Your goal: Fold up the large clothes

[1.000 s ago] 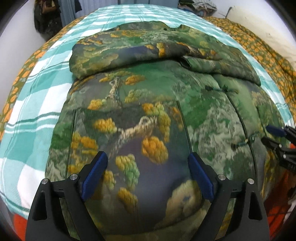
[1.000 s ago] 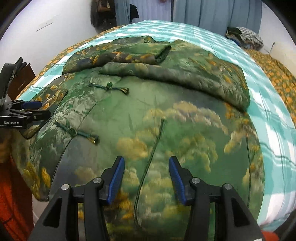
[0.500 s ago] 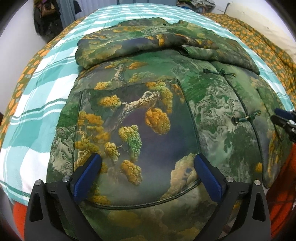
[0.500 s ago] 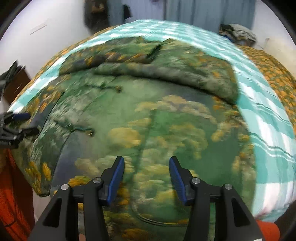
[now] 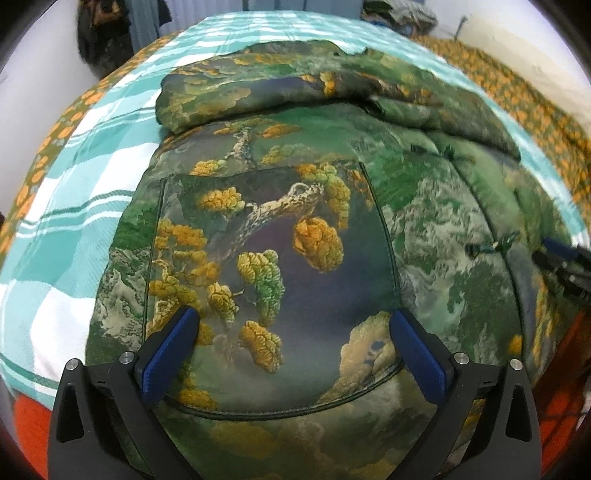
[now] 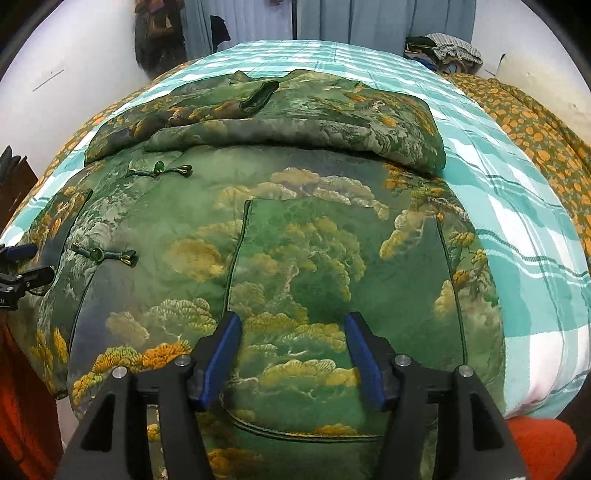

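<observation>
Left wrist view looks across a bed (image 5: 66, 206) covered by a teal and white checked blanket (image 5: 55, 258), with an orange-spotted green cover (image 5: 535, 107) along its far side. Spread over the blanket lies the jacket (image 5: 288, 229), a big quilted garment printed with green hills, pine boughs and golden foliage. Its sleeves are folded across the chest at the far end, and the hem reaches the near edge of the bed. This view shows the jacket's left patch pocket (image 5: 266, 280), outlined in dark piping. The left tool (image 5: 293, 349) hangs just above that pocket's lower part with its blue pads spread wide and nothing between them. The right tool shows at the frame's right edge, blurred.

Right wrist view shows what the first hides: the other patch pocket (image 6: 340, 258), the folded collar (image 6: 258, 98) at the top, and two knotted frog fasteners (image 6: 159, 170) with green beads down the front closure. The right tool (image 6: 291, 352) hovers over that pocket's lower half, its pads parted to a moderate gap and gripping nothing. The left tool (image 6: 22, 266) pokes in at the left edge.

Around the bed are white walls, grey-blue curtains (image 6: 388, 22) at the far end, a dark bag (image 6: 159, 33) hanging beside them, and a heap of clothes (image 6: 443, 51) in the far right corner. Orange fabric (image 6: 539, 446) shows below the near edge of the bed.
</observation>
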Tool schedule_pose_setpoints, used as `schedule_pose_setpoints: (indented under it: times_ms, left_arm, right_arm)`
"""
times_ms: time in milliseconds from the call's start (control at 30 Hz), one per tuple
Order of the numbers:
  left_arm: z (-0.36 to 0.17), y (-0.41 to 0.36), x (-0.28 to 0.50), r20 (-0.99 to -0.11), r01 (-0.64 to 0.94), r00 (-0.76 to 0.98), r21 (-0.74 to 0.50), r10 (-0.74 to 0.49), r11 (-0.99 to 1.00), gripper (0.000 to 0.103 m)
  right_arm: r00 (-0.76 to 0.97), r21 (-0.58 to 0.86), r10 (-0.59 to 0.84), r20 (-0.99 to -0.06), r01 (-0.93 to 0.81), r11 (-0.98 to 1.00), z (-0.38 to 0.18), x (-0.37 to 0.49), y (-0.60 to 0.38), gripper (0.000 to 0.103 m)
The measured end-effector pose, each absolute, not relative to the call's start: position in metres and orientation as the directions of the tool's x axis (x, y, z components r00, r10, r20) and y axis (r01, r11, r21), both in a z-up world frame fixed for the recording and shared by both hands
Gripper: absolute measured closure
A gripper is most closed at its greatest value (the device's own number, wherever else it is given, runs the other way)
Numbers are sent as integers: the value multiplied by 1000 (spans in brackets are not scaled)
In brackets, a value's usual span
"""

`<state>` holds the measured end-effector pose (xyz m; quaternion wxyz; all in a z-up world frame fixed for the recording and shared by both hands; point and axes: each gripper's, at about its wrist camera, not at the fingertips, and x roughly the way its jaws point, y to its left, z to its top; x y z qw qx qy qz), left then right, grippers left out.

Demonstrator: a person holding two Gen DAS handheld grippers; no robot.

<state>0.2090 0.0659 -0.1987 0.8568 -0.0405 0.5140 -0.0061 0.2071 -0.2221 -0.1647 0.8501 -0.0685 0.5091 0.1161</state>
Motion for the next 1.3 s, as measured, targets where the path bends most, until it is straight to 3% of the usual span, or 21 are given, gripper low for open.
schedule_pose_setpoints:
  times_ms: [367, 667, 833, 967, 1300]
  left_arm:
    - [-198, 65, 204, -878, -20, 478, -42, -27, 999, 1]
    - [-142, 121, 174, -811, -97, 566, -246, -149, 964, 1]
    - [-157, 169, 173, -858, -199, 501, -245, -116, 949, 1]
    - [-186, 178, 174, -883, -242, 415, -338, -218, 909, 1]
    - [-197, 126, 189, -920, -40, 301, -275, -251, 961, 1]
  right_arm:
    - [461, -24, 99, -882, -253, 967, -170, 207, -218, 38]
    - [475, 63, 148, -867, -191, 980, -116, 214, -276, 38]
    - [398, 71, 103, -912, -95, 993, -115, 221, -343, 38]
    - [276, 106, 114, -954, -45, 993, -133, 213, -381, 38]
    - [114, 231, 243, -963, -110, 967, -176, 218, -369, 38]
